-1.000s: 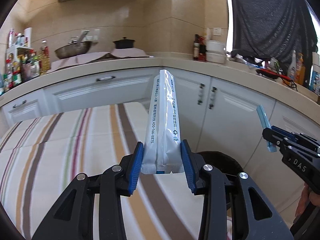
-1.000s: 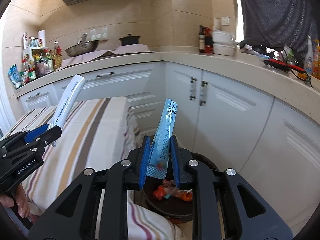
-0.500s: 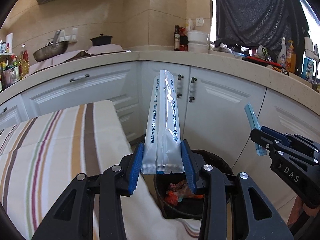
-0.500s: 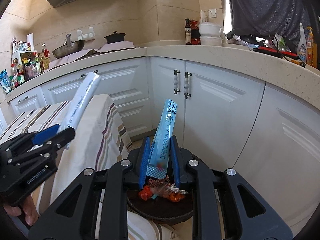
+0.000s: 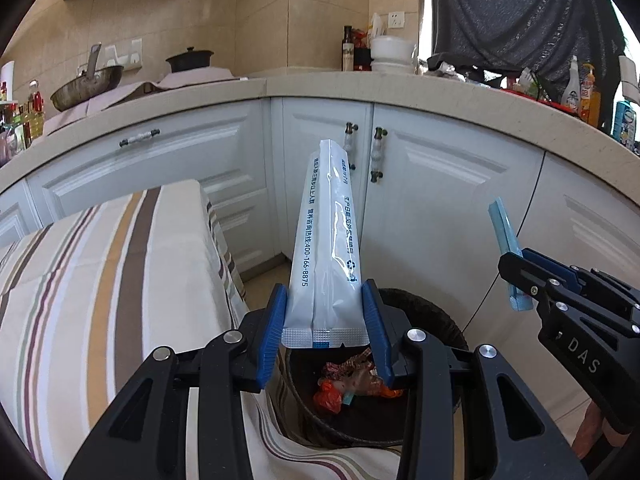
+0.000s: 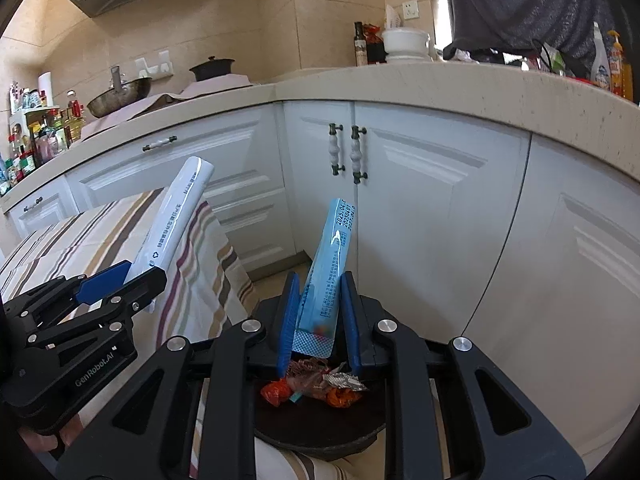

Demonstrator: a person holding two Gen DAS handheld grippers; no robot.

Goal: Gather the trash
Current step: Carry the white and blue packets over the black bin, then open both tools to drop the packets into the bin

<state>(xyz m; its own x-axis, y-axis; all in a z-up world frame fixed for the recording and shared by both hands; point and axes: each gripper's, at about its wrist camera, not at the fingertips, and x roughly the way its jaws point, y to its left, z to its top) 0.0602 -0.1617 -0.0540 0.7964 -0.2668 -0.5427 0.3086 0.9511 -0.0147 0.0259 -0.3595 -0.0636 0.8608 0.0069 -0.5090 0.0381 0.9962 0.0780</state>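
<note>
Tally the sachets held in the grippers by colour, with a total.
White sachet, in the left gripper: 1
Blue sachet, in the right gripper: 1
Total: 2

Two wrist fisheyes, side by side, both facing the cabinet corner over the bin

The left wrist view looks forward along the left tongs (image 5: 325,322), close above the dark bin (image 5: 440,320) and angled slightly down, with the right tongs (image 5: 520,280) at its right edge. The right wrist view looks along the right tongs (image 6: 318,316) from just beside, catching the left tongs (image 6: 132,280) at its left. Both share the bin, the striped table (image 5: 100,260) edge, the white cabinets (image 5: 440,184) and the worktop behind.
</note>
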